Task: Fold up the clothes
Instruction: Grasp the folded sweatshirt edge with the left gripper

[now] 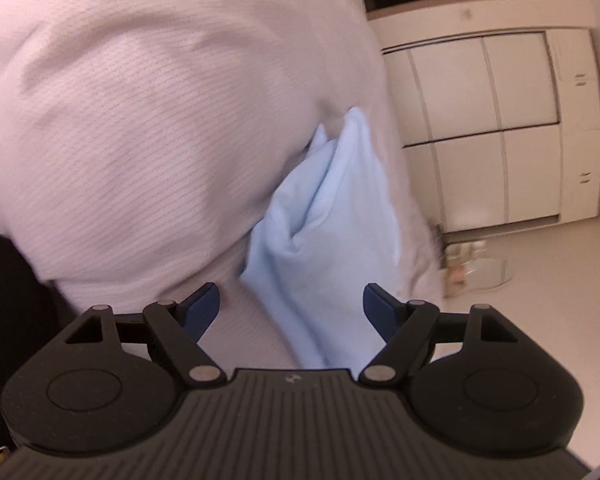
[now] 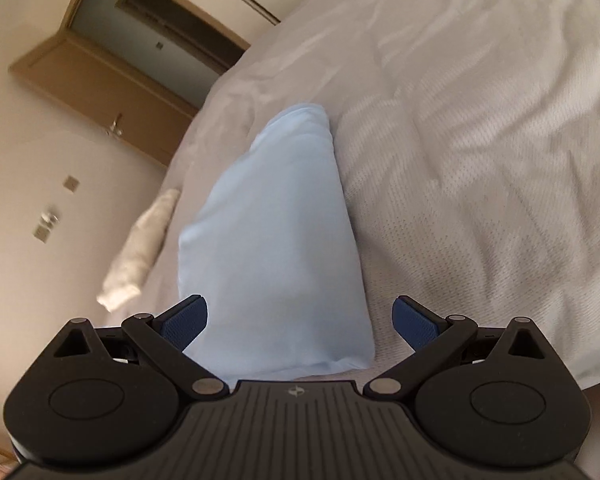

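While both grippers hover with fingers apart, the left gripper [image 1: 291, 312] and right gripper [image 2: 300, 322] each face the blue cloth [image 2: 274, 248], which lies folded on the white bed [image 2: 480, 152].

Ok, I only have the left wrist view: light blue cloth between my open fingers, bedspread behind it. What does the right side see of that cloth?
Observer: From the right wrist the light blue garment looks like a smooth folded bundle lying on the white bedspread.
Operator: Is the right gripper holding it?
Observer: No. The right gripper is open, its blue pads on either side of the bundle without closing on it.
Operator: Anything else on the bed over there?
Observer: Yes, a rolled white towel lies near the bed's edge, left of the bundle.
Operator: And beyond it?
Observer: A brown wooden door stands open.
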Demonstrator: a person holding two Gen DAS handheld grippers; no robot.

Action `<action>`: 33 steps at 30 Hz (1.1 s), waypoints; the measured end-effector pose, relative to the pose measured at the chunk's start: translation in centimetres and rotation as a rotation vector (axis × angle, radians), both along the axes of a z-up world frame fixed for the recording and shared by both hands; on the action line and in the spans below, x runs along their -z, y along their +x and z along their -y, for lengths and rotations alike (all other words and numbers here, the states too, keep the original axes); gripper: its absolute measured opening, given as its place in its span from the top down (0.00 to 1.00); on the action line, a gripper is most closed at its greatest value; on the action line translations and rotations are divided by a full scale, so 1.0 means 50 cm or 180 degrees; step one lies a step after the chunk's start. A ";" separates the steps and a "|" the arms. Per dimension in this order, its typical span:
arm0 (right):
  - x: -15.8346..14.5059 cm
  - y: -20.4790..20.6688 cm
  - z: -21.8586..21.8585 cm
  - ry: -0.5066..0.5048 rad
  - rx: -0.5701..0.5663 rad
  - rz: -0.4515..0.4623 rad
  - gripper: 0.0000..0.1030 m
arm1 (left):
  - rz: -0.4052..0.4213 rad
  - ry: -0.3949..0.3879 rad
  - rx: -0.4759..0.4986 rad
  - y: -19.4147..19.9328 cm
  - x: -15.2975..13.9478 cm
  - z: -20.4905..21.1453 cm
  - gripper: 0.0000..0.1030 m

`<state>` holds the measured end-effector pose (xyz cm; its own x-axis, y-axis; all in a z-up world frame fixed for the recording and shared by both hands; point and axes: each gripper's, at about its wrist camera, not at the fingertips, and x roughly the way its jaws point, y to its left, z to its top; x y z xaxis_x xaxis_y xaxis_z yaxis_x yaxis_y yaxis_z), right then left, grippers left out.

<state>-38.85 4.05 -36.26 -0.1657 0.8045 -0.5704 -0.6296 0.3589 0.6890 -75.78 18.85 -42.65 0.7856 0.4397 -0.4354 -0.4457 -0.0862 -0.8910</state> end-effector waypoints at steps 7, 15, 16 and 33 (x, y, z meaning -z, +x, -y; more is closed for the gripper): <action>0.019 0.019 -0.008 0.0034 0.0043 -0.0193 0.02 | 0.0189 -0.0031 -0.0049 0.005 0.027 -0.004 0.36; 0.033 0.022 -0.016 -0.0010 0.0042 -0.0214 0.02 | 0.0464 -0.0078 -0.0173 0.016 0.053 -0.004 0.35; 0.035 0.022 -0.017 -0.0016 0.0042 -0.0216 0.02 | 0.0504 -0.0057 -0.0182 0.017 0.052 -0.006 0.36; 0.049 0.032 -0.026 -0.0020 0.0006 -0.0210 0.03 | 0.0660 -0.0008 -0.0222 0.033 0.066 -0.042 0.46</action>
